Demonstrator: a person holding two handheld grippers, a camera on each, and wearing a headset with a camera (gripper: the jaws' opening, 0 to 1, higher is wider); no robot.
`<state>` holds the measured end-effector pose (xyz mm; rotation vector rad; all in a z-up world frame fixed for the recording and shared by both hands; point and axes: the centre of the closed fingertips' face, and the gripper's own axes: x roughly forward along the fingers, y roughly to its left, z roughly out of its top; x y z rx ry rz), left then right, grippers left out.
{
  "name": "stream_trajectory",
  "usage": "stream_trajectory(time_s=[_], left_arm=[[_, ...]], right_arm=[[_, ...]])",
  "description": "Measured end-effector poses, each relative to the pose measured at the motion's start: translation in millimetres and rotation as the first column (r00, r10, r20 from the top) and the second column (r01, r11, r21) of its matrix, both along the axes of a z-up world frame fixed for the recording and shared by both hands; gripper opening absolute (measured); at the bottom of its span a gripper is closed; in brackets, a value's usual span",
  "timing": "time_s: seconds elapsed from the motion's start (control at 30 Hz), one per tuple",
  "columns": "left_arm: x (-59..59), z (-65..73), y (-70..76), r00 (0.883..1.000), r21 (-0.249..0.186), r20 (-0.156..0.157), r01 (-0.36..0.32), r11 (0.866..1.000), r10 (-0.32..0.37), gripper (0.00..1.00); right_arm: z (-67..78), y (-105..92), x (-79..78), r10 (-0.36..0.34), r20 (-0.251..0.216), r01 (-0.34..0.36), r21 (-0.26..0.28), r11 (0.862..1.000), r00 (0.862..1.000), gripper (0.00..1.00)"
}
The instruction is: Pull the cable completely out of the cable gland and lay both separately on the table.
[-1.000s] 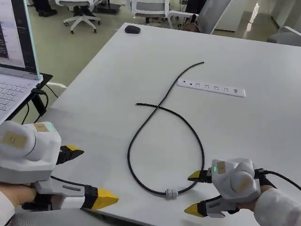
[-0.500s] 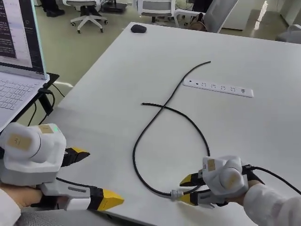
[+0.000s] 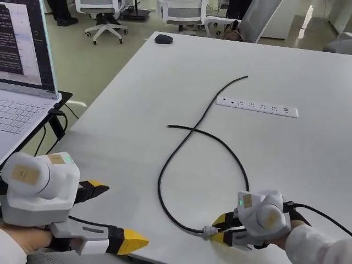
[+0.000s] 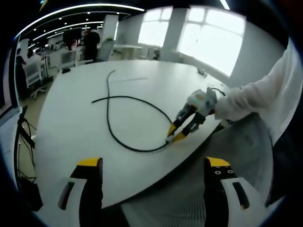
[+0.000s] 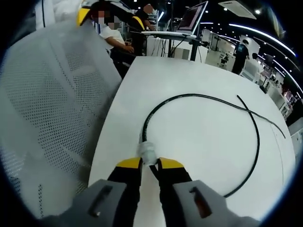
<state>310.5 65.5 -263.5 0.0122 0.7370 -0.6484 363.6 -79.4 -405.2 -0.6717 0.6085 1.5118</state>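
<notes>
Right gripper (image 3: 219, 229): low over the table's near edge. Jaws drawn narrow onto the cable gland (image 5: 147, 152), which sits right at their yellow tips.

Left gripper (image 4: 152, 163): jaws spread wide, nothing between them. Held off the near edge of the table (image 3: 126, 93), well apart from the cable (image 3: 159, 184), and pointing across toward the right gripper.

Cable gland: small, pale, on the cable at the bottom of its loop. It is down at the white table surface, close to the near edge.

Cable: black, lying flat in one large loop that crosses itself near the middle of the table. The long end runs up beside the power strip (image 3: 257, 106). The short end stops just past the crossing. In the right gripper view one run leaves the front of the gland and curves away. A dark line runs back between the jaws.

Separation: gland and cable are together, not apart.

Surroundings: open laptop (image 3: 22, 82) on a stand to the left of the table, mouse (image 3: 163, 39) at the far edge, white mesh chair back (image 5: 47, 94) beside the near edge.
</notes>
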Motion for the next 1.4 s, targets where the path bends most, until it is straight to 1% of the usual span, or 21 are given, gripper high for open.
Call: stream_trajectory(time_s=[0.13,0.23,0.27,0.37,0.53,0.6,0.7,0.73,0.77,0.8,0.9,0.93,1.03,1.07,1.13,1.2,1.23,1.3,1.33,1.37,1.4], left_arm=[[4.0,1.6,-1.9,1.000,0.005,0.015,0.017,1.000,-0.017,0.86],[8.3,7.2,-4.9,0.999,-0.002,0.040,0.028,1.000,-0.027,0.83],[10.4,10.4,-6.9,0.998,-0.008,0.053,0.035,0.999,-0.035,0.81],[15.5,16.5,-10.3,0.995,-0.003,0.083,0.059,0.998,-0.058,0.78],[23.4,23.9,-14.0,0.991,-0.007,0.104,0.090,0.996,-0.089,0.76],[26.4,30.3,-17.8,0.986,-0.014,0.121,0.115,0.993,-0.112,0.74],[31.8,38.6,-23.1,0.976,-0.004,0.157,0.153,0.988,-0.150,0.73],[33.2,39.9,-24.3,0.975,-0.005,0.161,0.157,0.988,-0.155,0.74],[35.3,42.7,-26.4,0.971,-0.009,0.173,0.167,0.986,-0.163,0.73],[36.8,45.4,-28.5,0.968,-0.015,0.183,0.174,0.985,-0.168,0.72],[40.8,59.0,-38.5,0.958,-0.063,0.218,0.203,0.977,-0.185,0.64],[42.2,67.1,-44.8,0.952,-0.094,0.239,0.221,0.971,-0.194,0.61],[42.9,82.3,-56.9,0.940,-0.157,0.265,0.263,0.952,-0.216,0.54],[42.7,90.7,-63.0,0.933,-0.198,0.278,0.288,0.937,-0.228,0.51],[44.5,99.9,-68.3,0.928,-0.243,0.295,0.304,0.921,-0.228,0.47],[44.5,107.7,-74.0,0.919,-0.265,0.314,0.327,0.907,-0.239,0.46],[44.5,109.7,-76.1,0.915,-0.267,0.318,0.336,0.903,-0.247,0.46],[43.3,115.6,-84.3,0.903,-0.266,0.333,0.367,0.891,-0.273,0.44],[39.7,120.2,-91.6,0.893,-0.276,0.335,0.398,0.875,-0.300,0.43],[37.3,124.2,-97.5,0.886,-0.284,0.338,0.416,0.864,-0.316,0.41],[35.0,127.9,-102.8,0.877,-0.289,0.348,0.437,0.852,-0.332,0.39]], right_arm=[[24.9,-0.6,4.5,-0.022,0.021,0.021,0.031,0.999,1.000,0.12],[49.8,0.9,8.2,-0.038,0.057,0.034,0.067,0.997,0.998,0.11],[61.6,2.1,9.7,-0.043,0.076,0.037,0.084,0.996,0.996,0.11],[82.0,3.2,12.7,-0.055,0.101,0.045,0.103,0.994,0.993,0.11],[120.4,6.5,17.9,-0.080,0.152,0.057,0.152,0.987,0.985,0.11],[132.5,7.1,17.4,-0.091,0.159,0.065,0.162,0.985,0.983,0.11],[150.4,7.6,16.1,-0.106,0.184,0.072,0.184,0.980,0.977,0.11],[155.7,7.2,15.3,-0.110,0.190,0.073,0.191,0.979,0.976,0.11],[163.0,7.2,14.9,-0.115,0.201,0.074,0.201,0.977,0.973,0.11],[168.3,6.5,13.6,-0.117,0.207,0.074,0.206,0.976,0.971,0.11],[185.3,4.4,11.5,-0.116,0.246,0.063,0.214,0.975,0.962,0.10],[192.9,3.0,10.1,-0.116,0.260,0.059,0.218,0.974,0.959,0.10],[209.5,0.5,7.2,-0.122,0.282,0.056,0.231,0.971,0.952,0.10],[213.2,-0.4,6.6,-0.128,0.287,0.060,0.234,0.970,0.950,0.10],[223.5,-1.1,2.5,-0.130,0.304,0.054,0.246,0.968,0.944,0.10],[232.3,-0.8,-2.3,-0.126,0.324,0.043,0.251,0.967,0.938,0.10],[235.4,-0.6,-3.9,-0.124,0.333,0.039,0.252,0.967,0.935,0.10],[241.8,0.1,-8.8,-0.120,0.342,0.034,0.249,0.968,0.932,0.10],[245.0,0.1,-10.4,-0.121,0.350,0.034,0.246,0.969,0.929,0.10],[247.8,0.5,-12.1,-0.120,0.356,0.031,0.246,0.969,0.927,0.11],[250.3,1.0,-14.0,-0.119,0.360,0.028,0.247,0.969,0.925,0.11]])
